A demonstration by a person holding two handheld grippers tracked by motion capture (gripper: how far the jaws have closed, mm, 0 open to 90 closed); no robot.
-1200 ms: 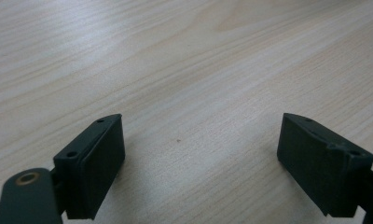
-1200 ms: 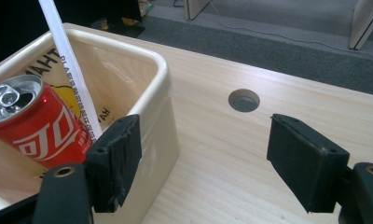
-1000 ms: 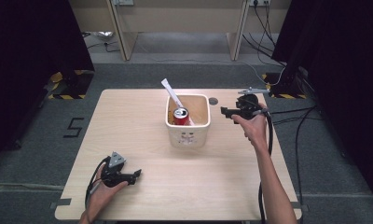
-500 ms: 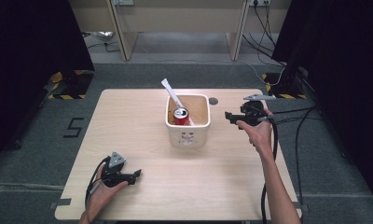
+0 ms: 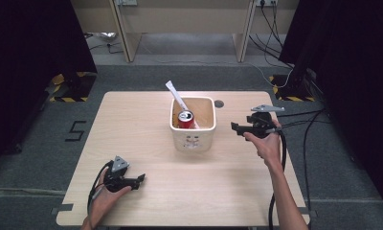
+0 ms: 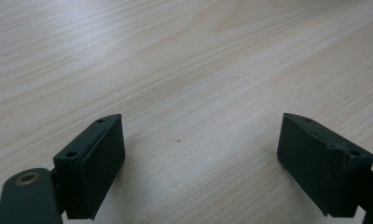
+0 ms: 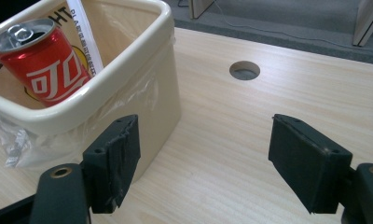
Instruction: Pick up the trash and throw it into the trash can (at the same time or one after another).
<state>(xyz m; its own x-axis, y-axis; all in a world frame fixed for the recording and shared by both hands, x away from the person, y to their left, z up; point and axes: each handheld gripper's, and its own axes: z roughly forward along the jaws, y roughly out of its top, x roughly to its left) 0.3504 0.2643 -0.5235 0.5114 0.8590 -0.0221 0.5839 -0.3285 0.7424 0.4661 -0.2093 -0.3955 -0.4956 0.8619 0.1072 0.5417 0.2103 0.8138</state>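
Two handheld grippers are in use at a pale wooden table [image 5: 146, 124], seen from above on the person's side. Near the middle of the table, toward the far edge, stands a cream square bin [image 5: 193, 141] with a clear plastic liner. Inside it a red drink can [image 5: 185, 119] stands upright against the left wall, and a white flat strip [image 5: 176, 97] leans out over the far left corner.

To the right of the bin, the right gripper [image 5: 235, 128] is held above the table in the person's hand, pointing left at the bin's right wall and near it without touching. Seen along that gripper, its jaws are spread wide with nothing between them; one jaw lines up in front of the bin's near corner, the other stands over bare wood. The can's silver top and white lettering show clearly there [image 7: 40, 60], and a small round hole [image 7: 245, 70] in the tabletop lies beyond.

At the near left corner, well apart from the bin, the left gripper [image 5: 140, 178] rests low against the table in the other hand, pointing right. Its jaws are also wide apart and hold nothing, with only wood grain between them.
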